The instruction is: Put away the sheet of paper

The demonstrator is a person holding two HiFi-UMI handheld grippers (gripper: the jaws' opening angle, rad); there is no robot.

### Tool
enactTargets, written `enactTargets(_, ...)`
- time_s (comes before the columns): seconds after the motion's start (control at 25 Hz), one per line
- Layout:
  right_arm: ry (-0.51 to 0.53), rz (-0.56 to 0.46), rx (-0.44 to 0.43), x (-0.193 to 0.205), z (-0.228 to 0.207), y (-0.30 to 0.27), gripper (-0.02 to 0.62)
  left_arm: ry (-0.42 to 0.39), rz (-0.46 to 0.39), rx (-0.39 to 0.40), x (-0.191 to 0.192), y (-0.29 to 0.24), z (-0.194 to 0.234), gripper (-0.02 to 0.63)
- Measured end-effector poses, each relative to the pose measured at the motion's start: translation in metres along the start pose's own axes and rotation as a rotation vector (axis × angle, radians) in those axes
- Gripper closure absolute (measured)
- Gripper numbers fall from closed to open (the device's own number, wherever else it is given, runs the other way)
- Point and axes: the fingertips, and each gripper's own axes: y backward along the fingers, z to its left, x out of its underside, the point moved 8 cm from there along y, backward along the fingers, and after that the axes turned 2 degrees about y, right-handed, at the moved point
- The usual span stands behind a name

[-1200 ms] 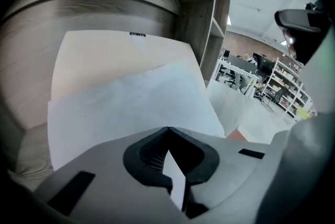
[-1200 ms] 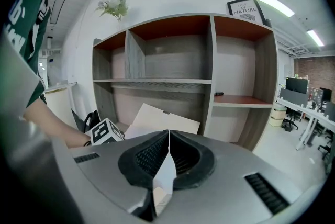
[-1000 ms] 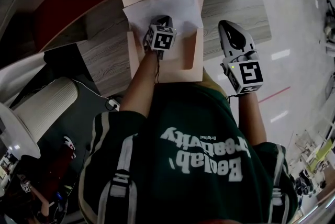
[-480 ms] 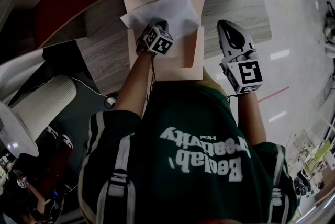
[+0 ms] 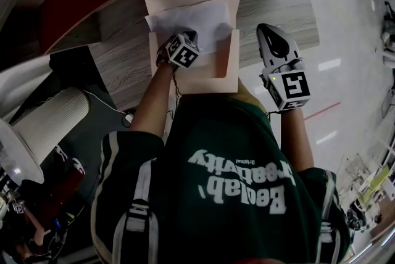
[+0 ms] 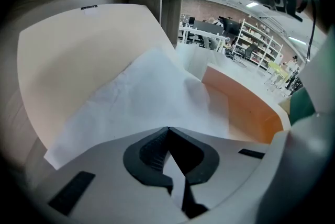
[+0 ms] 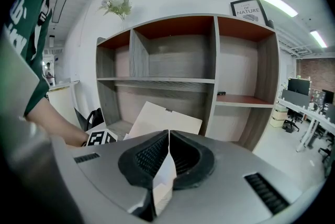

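Note:
The white sheet of paper (image 5: 191, 16) (image 6: 141, 97) lies slanted inside a beige file holder (image 5: 226, 65) (image 6: 68, 50), against its tall back panel. My left gripper (image 5: 187, 34) (image 6: 167, 129) is shut on the sheet's near edge, just above the holder's low front wall. The sheet bulges slightly in the left gripper view, and its lower edge is hidden behind the jaws. My right gripper (image 5: 267, 28) (image 7: 168, 133) hangs shut to the right of the holder, apart from it, with nothing held. In the right gripper view the holder (image 7: 167, 121) peeks up behind the jaws.
The holder stands on a grey wood shelf unit (image 5: 117, 59) (image 7: 172, 79) with red-backed compartments. A black bag (image 5: 74, 65) sits left of it, a white ribbed bin (image 5: 52, 127) lower left. A plant (image 7: 118, 7) and a framed print (image 7: 250, 10) top the unit.
The left gripper has shifted left and rolled. The sheet turned with it and now lies squarer and lower in the holder. The right gripper has stayed put.

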Motion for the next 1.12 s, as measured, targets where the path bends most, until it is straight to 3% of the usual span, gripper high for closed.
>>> enactTargets(0.16, 0.003, -0.004, -0.002, -0.001, 0.0, 0.001, 0.56, 0.009, -0.012, -0.004, 0.003, 0.008, -0.005, 0.588)
enactTargets(0.44, 0.006, 0.0, -0.017, 0.001, 0.002, 0.001, 0.56, 0.085, -0.086, -0.116, -0.016, 0.017, 0.01, 0.588)
enactTargets(0.88, 0.009, -0.011, -0.024, 0.001, 0.003, 0.005, 0.56, 0.088, -0.015, -0.129, -0.006, -0.004, 0.004, 0.588)
enactTargets(1.12, -0.005, -0.01, -0.028, 0.003, 0.002, 0.006, 0.56, 0.029, 0.01, -0.111, -0.001, -0.003, -0.009, 0.588)
